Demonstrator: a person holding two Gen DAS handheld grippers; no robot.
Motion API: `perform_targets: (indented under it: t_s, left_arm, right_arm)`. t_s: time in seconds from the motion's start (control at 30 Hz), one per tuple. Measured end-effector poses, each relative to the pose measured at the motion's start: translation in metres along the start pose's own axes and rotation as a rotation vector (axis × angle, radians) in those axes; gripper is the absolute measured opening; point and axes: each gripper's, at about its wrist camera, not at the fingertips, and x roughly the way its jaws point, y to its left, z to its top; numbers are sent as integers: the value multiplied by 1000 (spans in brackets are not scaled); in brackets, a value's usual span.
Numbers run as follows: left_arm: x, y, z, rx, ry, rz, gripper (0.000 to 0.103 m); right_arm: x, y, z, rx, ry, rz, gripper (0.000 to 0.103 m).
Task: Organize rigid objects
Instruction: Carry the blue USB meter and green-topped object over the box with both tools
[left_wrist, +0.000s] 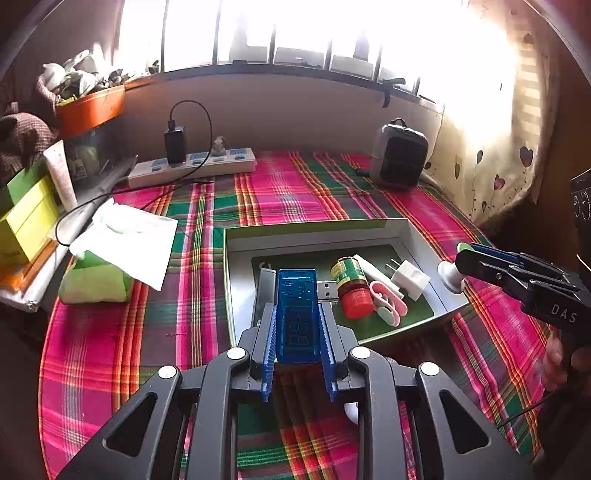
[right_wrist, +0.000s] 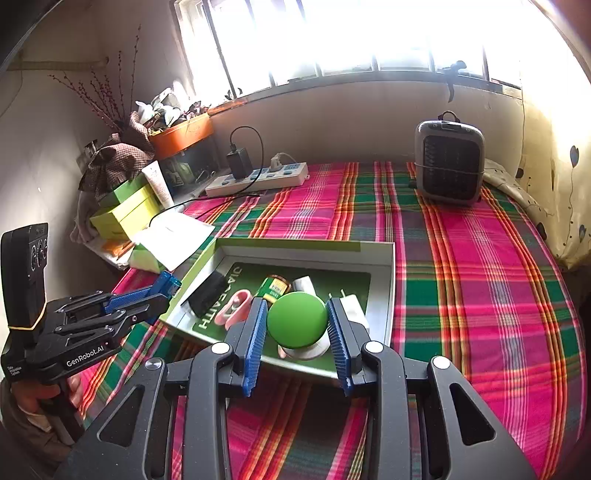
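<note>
Above the tray (left_wrist: 424, 236) near edge, my left gripper (left_wrist: 298, 325) pinches the blue USB tester (left_wrist: 297, 314); right gripper (right_wrist: 297, 328) clamps the green-topped knob (right_wrist: 297, 319) — its white base half hidden. Plaid cloth (right_wrist: 480, 277) bare rightward.

Both handheld grippers, left gripper (left_wrist: 297, 314) and right gripper (right_wrist: 297, 325), share black triangular-cutout frames, silver pivot screws and ribbed blue pads; white "GenRobot.AI" lettering marks the left, "DAS" the right.
</note>
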Motion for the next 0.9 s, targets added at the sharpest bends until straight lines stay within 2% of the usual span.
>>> perform_targets:
  t_s: [0.63, 0.9]
  left_arm:
    - [53, 7, 32, -8, 37, -22, 21]
    - [77, 7, 40, 16, 62, -4, 21]
  right_arm:
    - [55, -29, 28, 38, 54, -7, 35]
    - [79, -40, 33, 53, 80, -6, 35]
